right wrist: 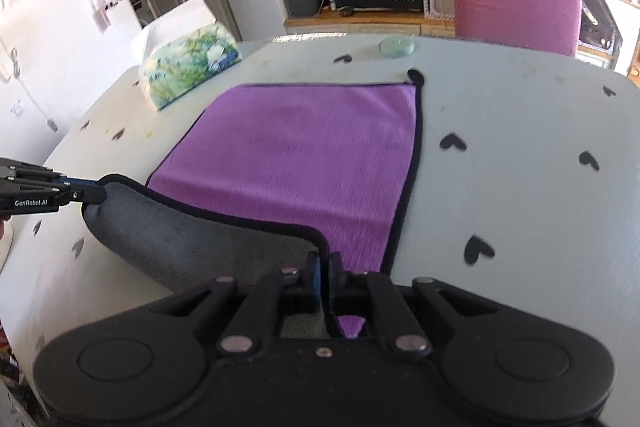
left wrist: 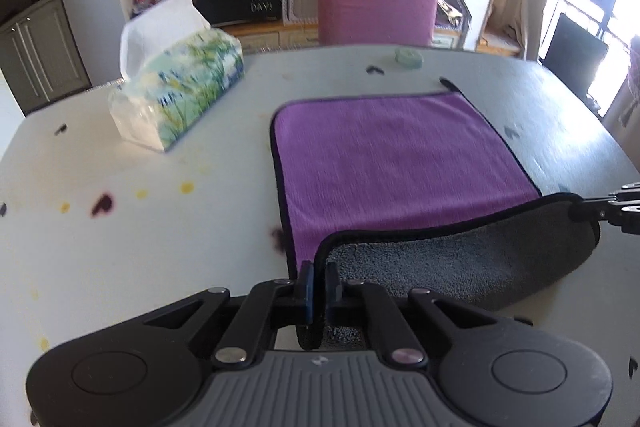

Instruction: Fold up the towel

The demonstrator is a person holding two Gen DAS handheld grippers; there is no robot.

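Observation:
A purple towel (left wrist: 392, 155) with a black hem and a grey underside lies flat on the white table (left wrist: 120, 247); it also shows in the right wrist view (right wrist: 296, 147). Its near edge is lifted and curled over, so the grey side (left wrist: 460, 263) faces up. My left gripper (left wrist: 319, 281) is shut on the near left corner of the towel. My right gripper (right wrist: 324, 269) is shut on the near right corner. Each gripper shows at the edge of the other's view, the right one (left wrist: 588, 209) and the left one (right wrist: 86, 193).
A floral tissue box (left wrist: 180, 91) stands on the table to the far left of the towel. A small pale green round object (left wrist: 408, 58) lies near the far edge. A pink chair (left wrist: 378, 3) stands behind the table. The table bears black heart marks and stains.

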